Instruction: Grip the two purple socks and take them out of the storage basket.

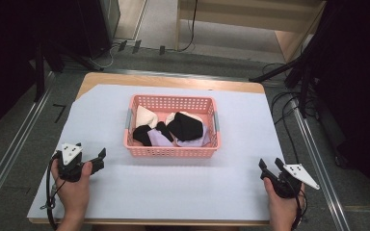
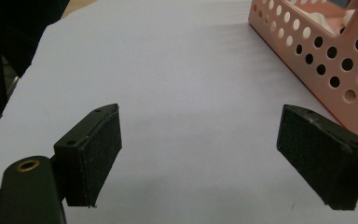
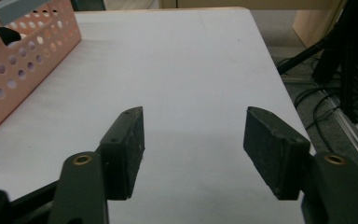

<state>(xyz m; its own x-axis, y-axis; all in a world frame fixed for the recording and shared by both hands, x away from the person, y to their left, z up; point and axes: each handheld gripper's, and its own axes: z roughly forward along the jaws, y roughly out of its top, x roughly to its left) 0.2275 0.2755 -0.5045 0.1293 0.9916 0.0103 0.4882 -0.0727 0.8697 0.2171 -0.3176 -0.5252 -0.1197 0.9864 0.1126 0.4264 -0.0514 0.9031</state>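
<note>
Your left tongs (image 1: 90, 160) and right tongs (image 1: 270, 169) are both spread wide with nothing between them, hovering over the white sheet (image 1: 173, 187) on the worktop. The pink basket (image 1: 171, 150) sits mid-sheet between them, well apart from both, stuffed with black, cream and lilac clothes (image 1: 185, 126).

Wooden counter (image 1: 173, 81), bare strip along far edge, far-left corner cut off. White sheet (image 1: 183, 187) covers nearly whole top, lying flat. Pink perforated basket (image 1: 171, 150) stands on sheet, centred, toward far side, grey handles at both ends. Rest of sheet bare.
</note>
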